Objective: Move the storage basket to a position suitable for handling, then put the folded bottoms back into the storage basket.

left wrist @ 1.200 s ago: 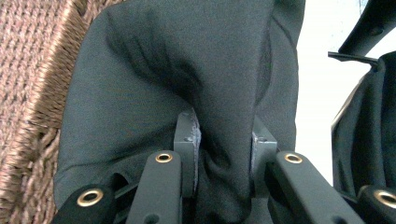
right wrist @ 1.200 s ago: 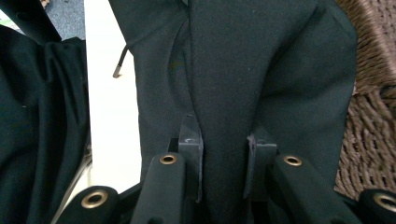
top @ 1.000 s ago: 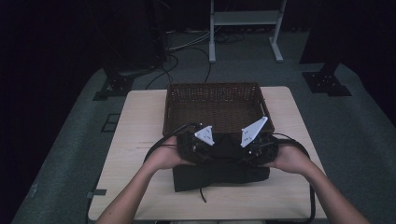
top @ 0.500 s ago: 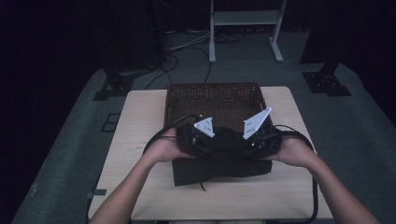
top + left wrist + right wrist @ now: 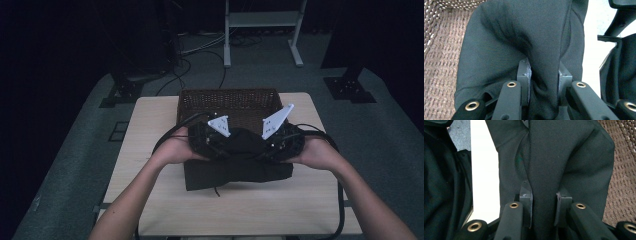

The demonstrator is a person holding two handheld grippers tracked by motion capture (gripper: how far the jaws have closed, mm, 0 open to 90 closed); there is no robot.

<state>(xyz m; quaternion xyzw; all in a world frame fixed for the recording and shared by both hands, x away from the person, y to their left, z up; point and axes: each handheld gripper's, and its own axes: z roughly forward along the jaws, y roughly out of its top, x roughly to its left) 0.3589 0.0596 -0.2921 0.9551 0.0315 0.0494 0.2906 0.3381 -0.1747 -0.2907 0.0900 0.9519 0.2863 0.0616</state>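
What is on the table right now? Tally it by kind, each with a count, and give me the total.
Dark cloth garment, pinched by both grippers: 1
Brown wicker basket behind it: 1
Hand-held grippers, left gripper and right gripper, each shut on a fold of the garment: 2
Total: 4

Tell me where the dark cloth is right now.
In the high view the dark cloth hangs at the table's middle, clamped between the left claw and right claw, just in front of the wicker basket.
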